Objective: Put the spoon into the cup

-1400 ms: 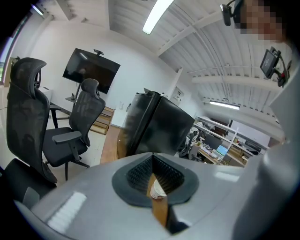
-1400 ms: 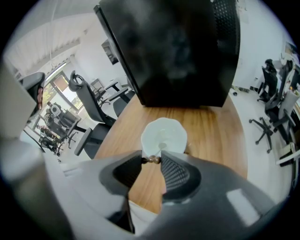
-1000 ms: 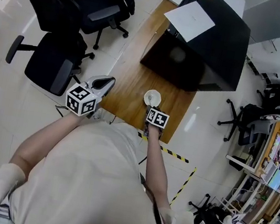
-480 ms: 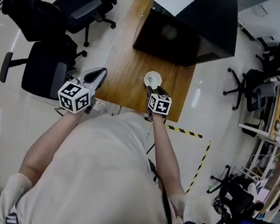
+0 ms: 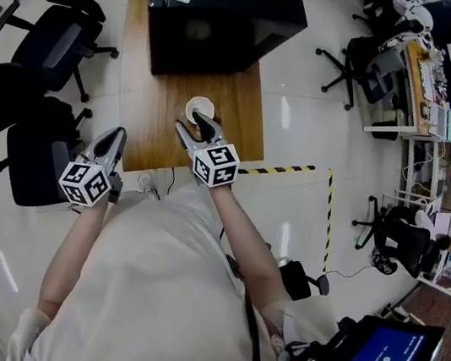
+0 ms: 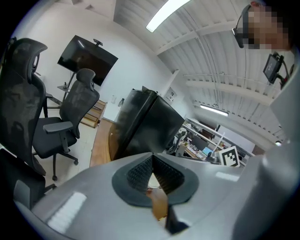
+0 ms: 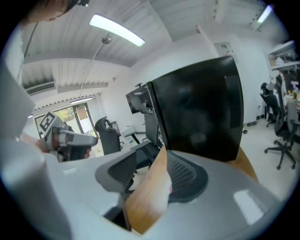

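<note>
Right claw (image 5: 187, 120) apart, closing slightly, empty, seemingly over cup (image 5: 195, 105); left claw (image 5: 116, 136) together.

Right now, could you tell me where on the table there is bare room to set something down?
The table is bare left of the cup and right of it. The black box crowds the far end.

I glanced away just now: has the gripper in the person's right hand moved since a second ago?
Yes. The right gripper has risen from the cup toward the camera, looming larger; its jaws, nothing between them, are closing.
</note>
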`<state>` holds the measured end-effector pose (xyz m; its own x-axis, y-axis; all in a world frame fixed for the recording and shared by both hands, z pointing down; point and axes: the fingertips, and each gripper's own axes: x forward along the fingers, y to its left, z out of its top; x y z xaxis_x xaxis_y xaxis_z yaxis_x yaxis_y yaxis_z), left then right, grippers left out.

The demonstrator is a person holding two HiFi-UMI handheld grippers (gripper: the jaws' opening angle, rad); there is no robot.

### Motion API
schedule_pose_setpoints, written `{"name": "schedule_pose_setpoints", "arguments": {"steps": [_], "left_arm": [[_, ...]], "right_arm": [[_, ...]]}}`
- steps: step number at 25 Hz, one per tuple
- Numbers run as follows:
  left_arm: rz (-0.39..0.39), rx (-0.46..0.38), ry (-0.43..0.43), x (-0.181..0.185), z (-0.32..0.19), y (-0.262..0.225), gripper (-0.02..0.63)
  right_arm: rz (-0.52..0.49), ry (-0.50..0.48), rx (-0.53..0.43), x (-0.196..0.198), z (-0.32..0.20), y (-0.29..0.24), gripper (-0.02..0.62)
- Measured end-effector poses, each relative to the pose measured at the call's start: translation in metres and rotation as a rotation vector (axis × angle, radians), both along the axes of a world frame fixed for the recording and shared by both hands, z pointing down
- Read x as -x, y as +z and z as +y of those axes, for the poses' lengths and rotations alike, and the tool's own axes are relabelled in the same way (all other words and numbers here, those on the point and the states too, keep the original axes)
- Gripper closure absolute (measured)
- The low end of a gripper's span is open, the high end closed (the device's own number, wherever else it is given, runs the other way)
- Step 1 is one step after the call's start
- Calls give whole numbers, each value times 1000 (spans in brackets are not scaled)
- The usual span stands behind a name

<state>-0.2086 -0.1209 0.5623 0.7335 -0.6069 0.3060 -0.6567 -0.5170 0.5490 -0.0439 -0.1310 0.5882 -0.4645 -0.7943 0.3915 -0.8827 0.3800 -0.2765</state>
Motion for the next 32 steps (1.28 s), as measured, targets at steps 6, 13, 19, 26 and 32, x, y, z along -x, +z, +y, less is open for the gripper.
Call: {"name": "schedule_pose_setpoints", "arguments": {"steps": [6, 13, 19, 26, 32], "left_arm": [[49, 24, 76, -25, -4, 11, 606], [26, -3, 109, -56, -3, 10, 606], [29, 5, 32, -80, 7, -4, 606], [-6, 2, -6, -107, 32, -14, 606], [-27, -10, -23, -139, 65, -21, 606]], "right_arm": [[-20, 35, -62, 1, 16, -39, 397], [-31, 82, -74, -51, 44, -48, 414], [-32, 98, -101, -107, 67, -62, 434], [-62, 168, -140, -176, 99, -65, 479], [-80, 168, -117, -221, 137, -46, 509]]}}
